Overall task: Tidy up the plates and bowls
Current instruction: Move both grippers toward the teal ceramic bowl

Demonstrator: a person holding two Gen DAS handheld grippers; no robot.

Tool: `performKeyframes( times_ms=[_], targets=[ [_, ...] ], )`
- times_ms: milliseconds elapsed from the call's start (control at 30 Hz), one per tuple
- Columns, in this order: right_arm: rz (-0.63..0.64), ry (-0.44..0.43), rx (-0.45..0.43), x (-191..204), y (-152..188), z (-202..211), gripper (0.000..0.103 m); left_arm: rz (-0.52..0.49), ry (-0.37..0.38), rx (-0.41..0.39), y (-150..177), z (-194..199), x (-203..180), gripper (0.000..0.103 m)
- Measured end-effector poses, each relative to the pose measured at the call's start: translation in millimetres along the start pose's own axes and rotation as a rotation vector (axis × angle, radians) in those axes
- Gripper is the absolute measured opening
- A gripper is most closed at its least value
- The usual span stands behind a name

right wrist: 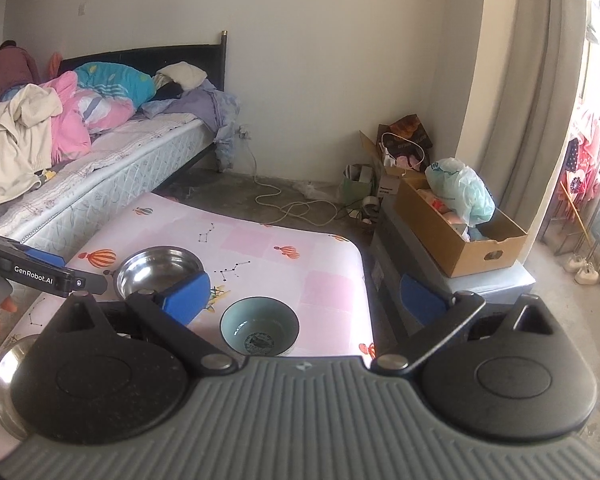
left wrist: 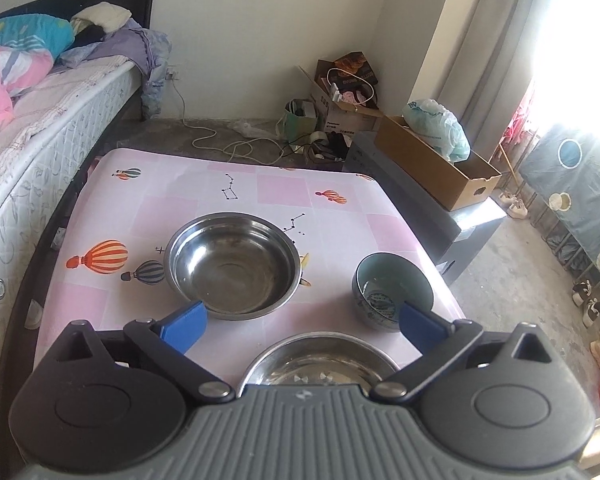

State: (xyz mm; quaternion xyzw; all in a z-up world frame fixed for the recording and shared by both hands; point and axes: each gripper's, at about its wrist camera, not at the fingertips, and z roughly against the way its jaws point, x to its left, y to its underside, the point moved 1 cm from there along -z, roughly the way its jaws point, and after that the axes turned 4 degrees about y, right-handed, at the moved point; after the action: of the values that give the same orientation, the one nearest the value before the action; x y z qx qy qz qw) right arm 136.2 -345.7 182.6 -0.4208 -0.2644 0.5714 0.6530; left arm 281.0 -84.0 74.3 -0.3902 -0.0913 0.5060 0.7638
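Note:
A large steel bowl (left wrist: 233, 266) stands mid-table; it also shows in the right wrist view (right wrist: 158, 270). A second steel dish (left wrist: 320, 362) lies at the near edge, partly hidden under my left gripper, and shows at the left in the right wrist view (right wrist: 6, 376). A blue-green ceramic bowl (left wrist: 392, 290) stands at the right; it also shows in the right wrist view (right wrist: 260, 326). My left gripper (left wrist: 302, 326) is open and empty above the near dish; it shows from the side (right wrist: 40, 272) too. My right gripper (right wrist: 306, 300) is open and empty above the ceramic bowl.
The low table (left wrist: 180, 184) has a pink balloon-print cloth. A bed (left wrist: 28, 128) runs along its left. A grey cabinet with a cardboard box (left wrist: 440, 164) stands to the right. Cables and boxes (left wrist: 340, 92) lie on the floor behind.

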Motion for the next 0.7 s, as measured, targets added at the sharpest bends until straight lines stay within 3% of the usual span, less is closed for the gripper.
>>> performKeyframes(
  times_ms=[367, 700],
  targets=[
    [-0.025, -0.099, -0.044, -17, 7, 12, 0.102, 0.025, 0.020, 0.004, 0, 1, -3, 0.103],
    [-0.195, -0.215, 0.005, -36, 21, -19, 0.102, -0.039, 0.032, -0.029, 4, -15, -19, 0.103]
  ],
)
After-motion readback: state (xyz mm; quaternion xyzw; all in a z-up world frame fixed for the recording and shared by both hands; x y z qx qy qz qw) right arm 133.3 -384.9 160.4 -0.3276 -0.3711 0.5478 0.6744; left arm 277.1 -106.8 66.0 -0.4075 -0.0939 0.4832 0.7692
